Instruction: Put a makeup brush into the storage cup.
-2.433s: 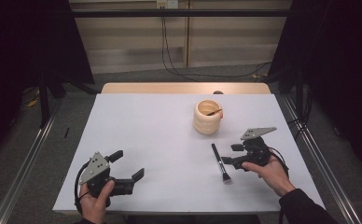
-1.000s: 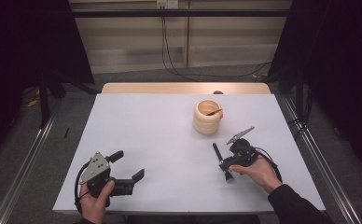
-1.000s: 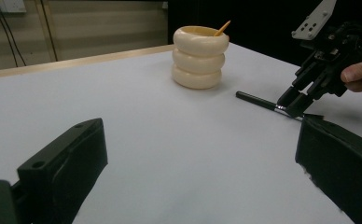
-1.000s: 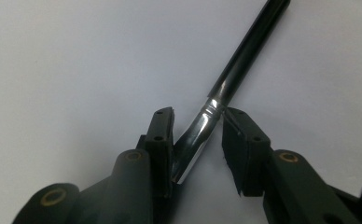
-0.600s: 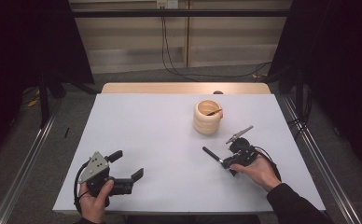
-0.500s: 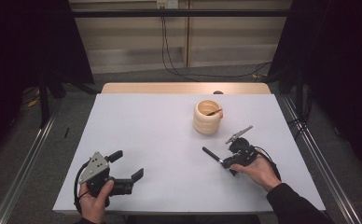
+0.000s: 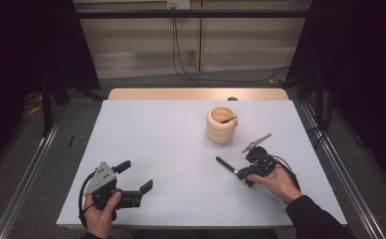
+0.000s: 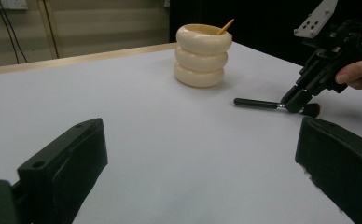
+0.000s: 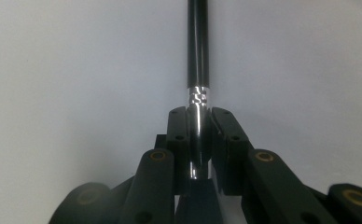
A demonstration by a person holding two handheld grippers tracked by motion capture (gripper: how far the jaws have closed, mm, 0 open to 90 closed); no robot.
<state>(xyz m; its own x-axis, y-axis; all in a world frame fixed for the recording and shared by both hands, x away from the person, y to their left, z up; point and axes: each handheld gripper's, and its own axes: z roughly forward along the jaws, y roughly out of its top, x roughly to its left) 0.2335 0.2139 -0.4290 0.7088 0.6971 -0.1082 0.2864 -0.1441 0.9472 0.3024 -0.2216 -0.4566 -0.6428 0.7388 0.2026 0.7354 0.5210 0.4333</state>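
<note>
Even overhead light, dark surroundings, soft shadows, near black parts blurred, small glint

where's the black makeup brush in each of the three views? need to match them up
High view: makeup brush right of centre, handle pointing up-left from the right gripper.
Left gripper view: right of middle, lying level on the table.
Right gripper view: centre, ferrule clamped between the jaws.
Shared landmark: cream ringed holder, behind the brush.

Your high view looks forward and down over the whole counter from your side. Your left gripper view sits low, facing across it toward the ringed cup, also seen from above. Your right gripper view looks closely down along its jaws.
</note>
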